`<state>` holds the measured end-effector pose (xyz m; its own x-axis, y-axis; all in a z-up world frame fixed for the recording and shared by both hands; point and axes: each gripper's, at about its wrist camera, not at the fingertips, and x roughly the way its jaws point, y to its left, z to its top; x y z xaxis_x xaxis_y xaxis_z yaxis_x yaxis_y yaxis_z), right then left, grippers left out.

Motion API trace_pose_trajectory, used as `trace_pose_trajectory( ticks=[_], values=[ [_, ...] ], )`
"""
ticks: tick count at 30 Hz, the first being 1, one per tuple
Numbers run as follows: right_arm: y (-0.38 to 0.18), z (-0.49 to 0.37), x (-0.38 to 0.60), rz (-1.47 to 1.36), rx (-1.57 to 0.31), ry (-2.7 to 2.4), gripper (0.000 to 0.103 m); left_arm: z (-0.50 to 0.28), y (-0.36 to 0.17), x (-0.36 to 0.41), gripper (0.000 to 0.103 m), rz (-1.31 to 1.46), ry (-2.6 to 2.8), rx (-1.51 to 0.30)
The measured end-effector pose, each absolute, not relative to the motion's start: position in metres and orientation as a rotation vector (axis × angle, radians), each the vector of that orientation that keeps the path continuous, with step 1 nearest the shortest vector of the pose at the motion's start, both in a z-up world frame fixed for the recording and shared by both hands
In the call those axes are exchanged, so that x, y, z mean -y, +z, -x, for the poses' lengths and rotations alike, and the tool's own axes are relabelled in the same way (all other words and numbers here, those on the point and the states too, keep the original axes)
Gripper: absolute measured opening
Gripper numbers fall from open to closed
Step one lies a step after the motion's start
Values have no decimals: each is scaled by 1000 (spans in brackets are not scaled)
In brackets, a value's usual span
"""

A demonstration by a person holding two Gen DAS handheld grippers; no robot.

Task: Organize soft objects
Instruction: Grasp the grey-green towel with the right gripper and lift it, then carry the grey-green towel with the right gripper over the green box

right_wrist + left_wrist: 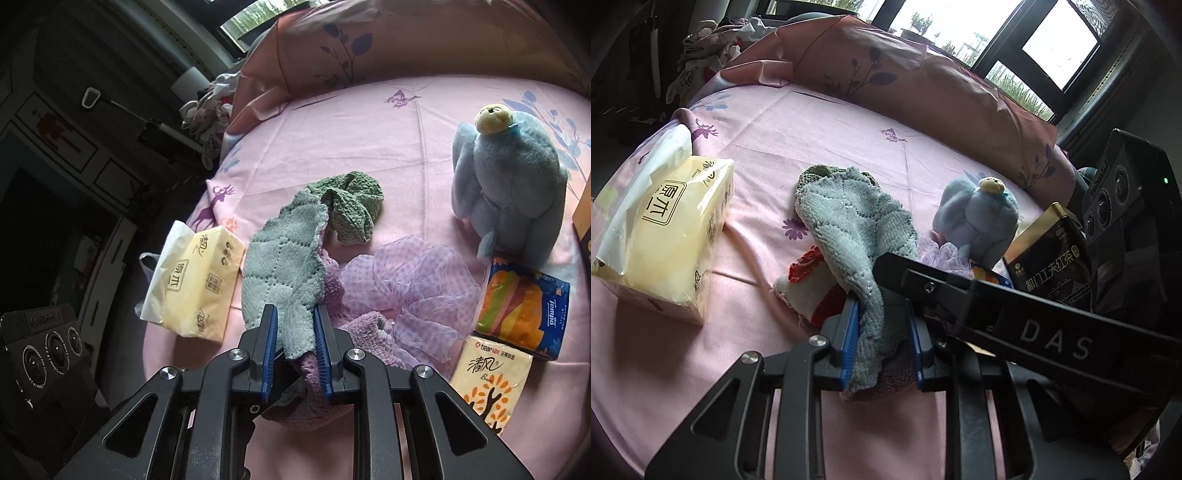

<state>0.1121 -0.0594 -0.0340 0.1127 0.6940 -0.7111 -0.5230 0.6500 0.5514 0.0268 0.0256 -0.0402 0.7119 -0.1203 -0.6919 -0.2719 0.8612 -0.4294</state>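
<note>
Both the left gripper (882,343) and right gripper (295,350) clench the grey-green quilted cloth (280,273) low in frame, on the pink bed (369,140).

1. Black tea packet with gold top (1051,258): your right gripper's black arm (1015,317) covers its lower part.
2. Red-and-white knitted piece (812,291): largely hidden under the grey-blue quilted cloth (857,225).
3. Yellow box edge (583,221): cut off by the right wrist view's border; you cannot identify it.
4. Pale clothing heap (713,48): too blurred to itemise.
</note>
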Motion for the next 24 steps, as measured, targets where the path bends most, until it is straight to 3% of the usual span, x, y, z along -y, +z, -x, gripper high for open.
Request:
trace_pose_trajectory(
  ticks=[24],
  values=[
    [58,-77,132,-260,-817,884,23,3,46,36,20,335,20,-521]
  ],
)
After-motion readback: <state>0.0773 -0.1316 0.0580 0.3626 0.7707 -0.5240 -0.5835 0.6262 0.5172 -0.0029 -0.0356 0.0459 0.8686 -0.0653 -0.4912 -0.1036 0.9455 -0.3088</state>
